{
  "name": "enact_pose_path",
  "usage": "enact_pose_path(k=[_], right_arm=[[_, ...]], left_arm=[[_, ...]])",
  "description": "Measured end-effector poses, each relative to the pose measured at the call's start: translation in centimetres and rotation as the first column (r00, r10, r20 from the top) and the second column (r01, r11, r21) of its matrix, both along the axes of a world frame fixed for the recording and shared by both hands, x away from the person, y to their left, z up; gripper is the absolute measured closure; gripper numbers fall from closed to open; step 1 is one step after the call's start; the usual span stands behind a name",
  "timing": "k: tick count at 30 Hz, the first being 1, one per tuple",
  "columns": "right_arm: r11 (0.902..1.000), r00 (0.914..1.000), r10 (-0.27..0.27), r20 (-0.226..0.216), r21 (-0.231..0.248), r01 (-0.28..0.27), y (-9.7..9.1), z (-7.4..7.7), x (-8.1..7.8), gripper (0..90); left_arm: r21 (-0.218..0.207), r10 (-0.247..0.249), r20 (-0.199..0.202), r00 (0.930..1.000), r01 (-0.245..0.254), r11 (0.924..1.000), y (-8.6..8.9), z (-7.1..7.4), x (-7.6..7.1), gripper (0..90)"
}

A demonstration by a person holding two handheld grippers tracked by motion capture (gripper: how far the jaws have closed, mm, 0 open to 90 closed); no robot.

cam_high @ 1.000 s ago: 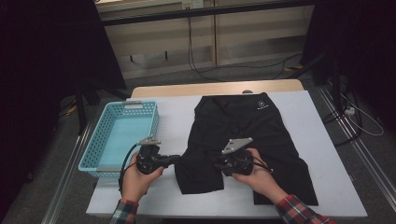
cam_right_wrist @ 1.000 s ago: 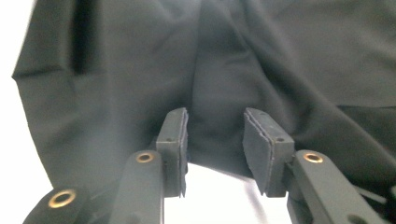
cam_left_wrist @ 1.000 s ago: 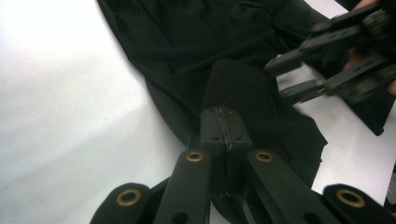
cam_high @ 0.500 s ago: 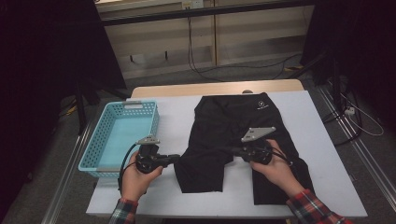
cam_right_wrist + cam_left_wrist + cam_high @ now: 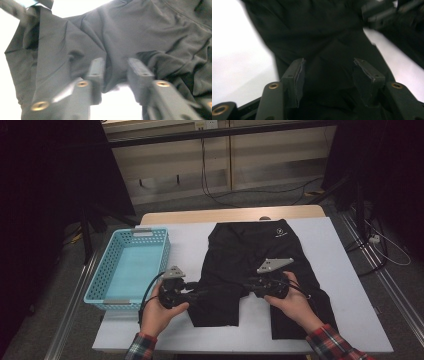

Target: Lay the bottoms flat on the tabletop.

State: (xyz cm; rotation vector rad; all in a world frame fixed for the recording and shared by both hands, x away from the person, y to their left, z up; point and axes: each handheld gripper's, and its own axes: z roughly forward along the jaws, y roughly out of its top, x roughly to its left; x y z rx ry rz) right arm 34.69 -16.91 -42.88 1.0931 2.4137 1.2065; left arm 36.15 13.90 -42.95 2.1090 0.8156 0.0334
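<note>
Lying flat on the pale grey table top (image 5: 330, 250), a pair of black fabric shorts (image 5: 250, 255) with a small white logo near the far waistband has its two legs pointing toward the near edge. To its left stands a light blue perforated plastic basket (image 5: 95, 287), just beside the left leg but apart from it.

Left gripper (image 5: 197, 295): held in the person's left hand (image 5: 157, 312) at the outer edge of the left leg, pointing right. In the left gripper view its jaws stand spread, having just been opening, with dark cloth lying between and beyond them; the pads do not press on it.

Right gripper (image 5: 248, 286): held in the right hand (image 5: 292, 302) over the right leg, pointing left toward the crotch. In the right gripper view its jaws stand apart, having just been opening, with a fold of the inner edge of the cloth between them; no contact of the pads with the fabric is evident.

A red plaid sleeve (image 5: 332, 345) covers the right forearm.
</note>
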Motion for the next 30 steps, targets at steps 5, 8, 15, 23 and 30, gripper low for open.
enact_pose_path(k=[5, 8, 15, 23, 30], right_arm=[[0.9999, 0.9999, -0.015, 0.006, 0.000, 0.015, 0.0, -0.2, -0.3, 48.9], [0.9998, 0.9999, -0.010, 0.006, -0.016, 0.010, 0.1, -0.5, -0.5, 42.3], [0.9997, 0.9995, -0.024, 0.019, -0.010, 0.024, -0.1, -0.5, -0.8, 39.9], [0.9996, 0.9998, -0.007, 0.017, -0.025, 0.008, 0.9, -1.0, -0.5, 49.8], [0.9935, 0.9966, 0.078, -0.024, -0.081, -0.080, 3.5, -2.2, 0.0, 66.5]], left_arm=[[0.075, -0.047, -0.010, 0.9988, 0.048, 0.9960, -1.7, -1.5, 0.1, 50.8], [0.091, -0.065, -0.022, 0.9977, 0.066, 0.9936, -2.1, -1.8, 0.1, 64.2], [0.087, -0.052, -0.066, 0.9964, 0.058, 0.9945, -2.1, -1.7, 0.2, 86.8], [-0.008, -0.051, -0.071, 0.9962, 0.050, 0.9987, -0.6, 0.3, 0.0, 87.6], [-0.060, -0.037, -0.090, 0.9953, 0.032, 0.9977, 0.9, 1.0, 0.0, 87.8]])
